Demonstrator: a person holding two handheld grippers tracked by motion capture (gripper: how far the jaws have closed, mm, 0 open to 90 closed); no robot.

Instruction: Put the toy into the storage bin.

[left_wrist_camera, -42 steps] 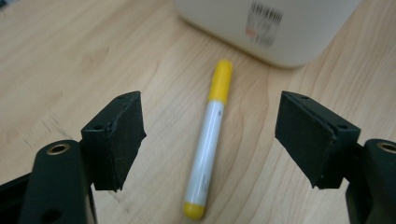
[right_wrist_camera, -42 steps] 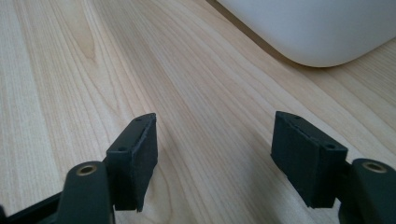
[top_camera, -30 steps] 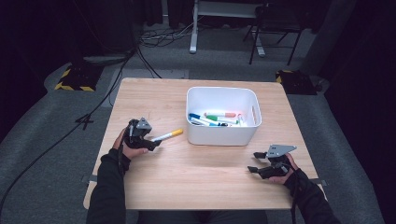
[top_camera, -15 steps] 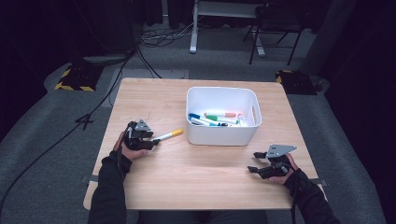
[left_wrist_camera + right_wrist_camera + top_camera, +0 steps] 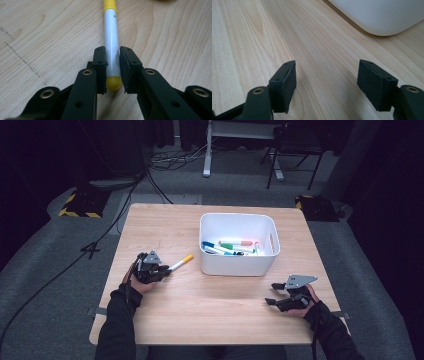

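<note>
Now the left gripper (image 5: 113, 72) is clenching the yellow-capped marker (image 5: 111, 47), its jaws having just been closing on it, near the table's (image 5: 165, 225) left edge; lifting looks next. The right gripper (image 5: 332, 82) is idling released near the right corner.

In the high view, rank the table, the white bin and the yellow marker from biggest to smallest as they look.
1. Table, largest.
2. Bin, next.
3. Marker, smallest; its near end sits between the left gripper jaws, which have just closed on it, so part is hidden.
</note>
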